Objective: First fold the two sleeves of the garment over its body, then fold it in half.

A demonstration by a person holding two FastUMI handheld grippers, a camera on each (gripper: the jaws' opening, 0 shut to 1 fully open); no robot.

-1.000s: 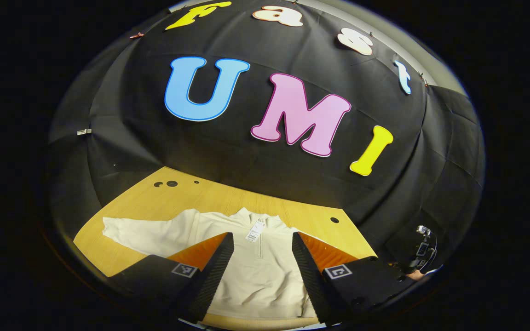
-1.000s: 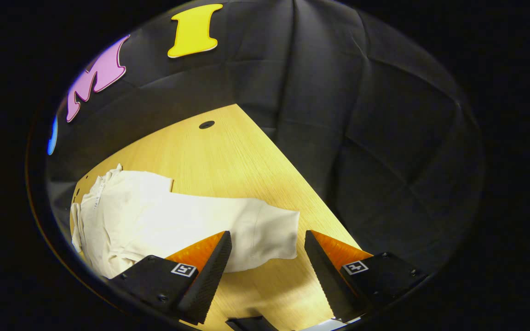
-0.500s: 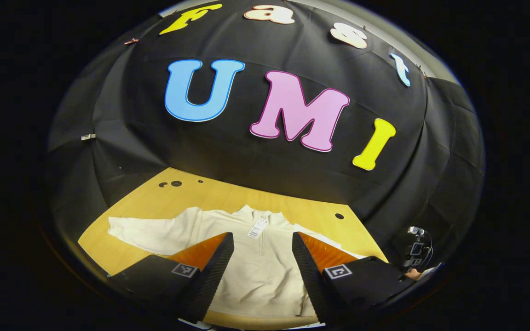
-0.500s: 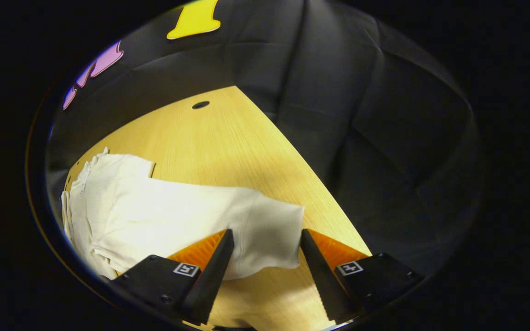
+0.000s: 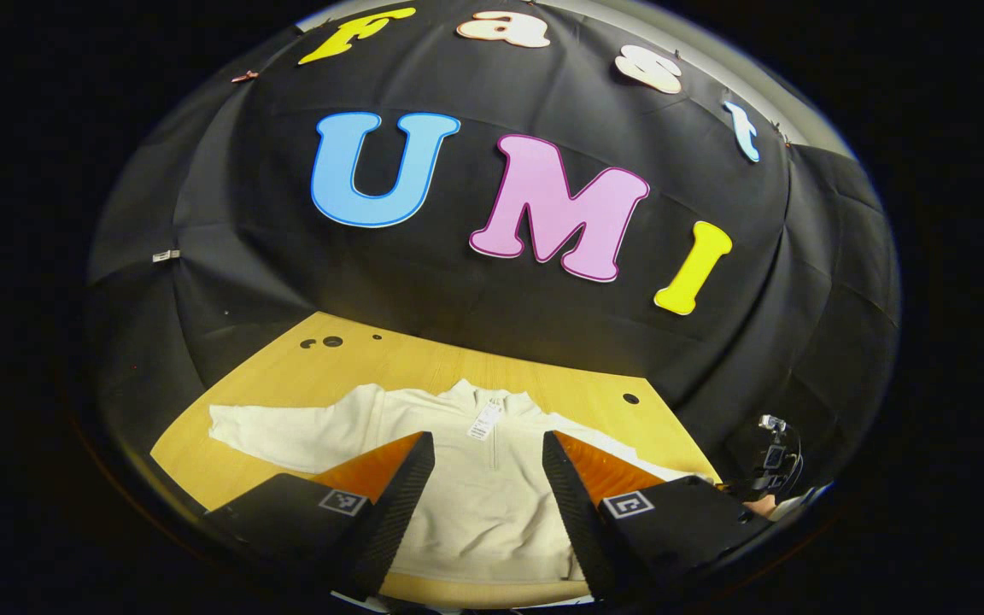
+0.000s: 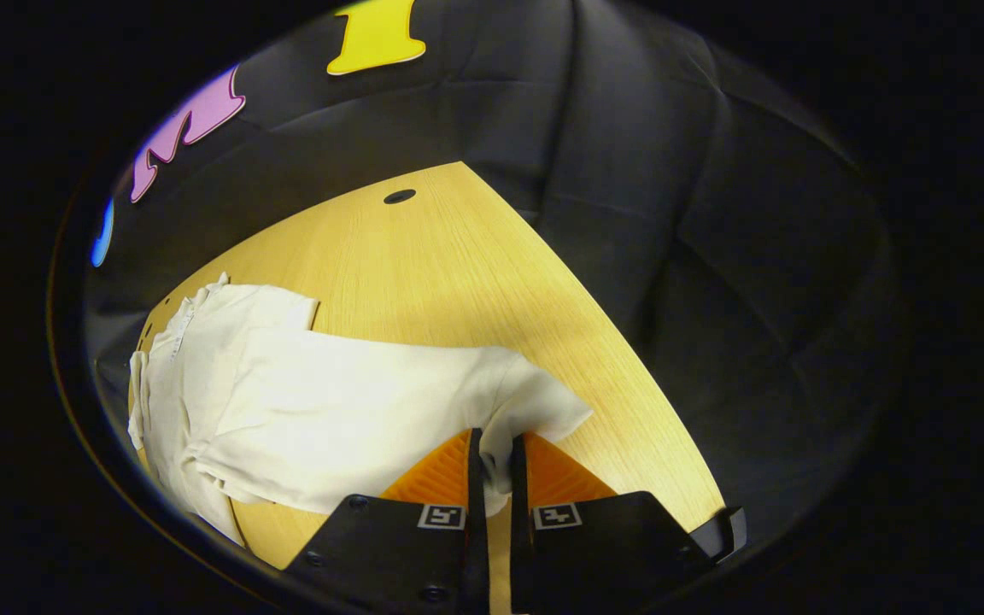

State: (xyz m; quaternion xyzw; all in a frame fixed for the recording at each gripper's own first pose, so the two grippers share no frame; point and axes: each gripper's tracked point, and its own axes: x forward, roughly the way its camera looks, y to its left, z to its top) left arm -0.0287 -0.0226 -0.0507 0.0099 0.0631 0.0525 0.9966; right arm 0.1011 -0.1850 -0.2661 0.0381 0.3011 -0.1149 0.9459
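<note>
Sleeve cuff pinched on the right

Right tool is pressed together on the cuff of the cream garment's right sleeve. Left tool hangs spread above the garment's body, spread flat on the wooden table

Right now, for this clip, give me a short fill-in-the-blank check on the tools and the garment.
1. The right tool is ____ on the end of one sleeve.
2. The left tool hangs over the garment with its fingers ____.
3. The garment lies on a ____ table.
4. The other sleeve lies ____ on the table, not yet folded over the body.

Missing words: shut; open; wooden; spread out
</note>
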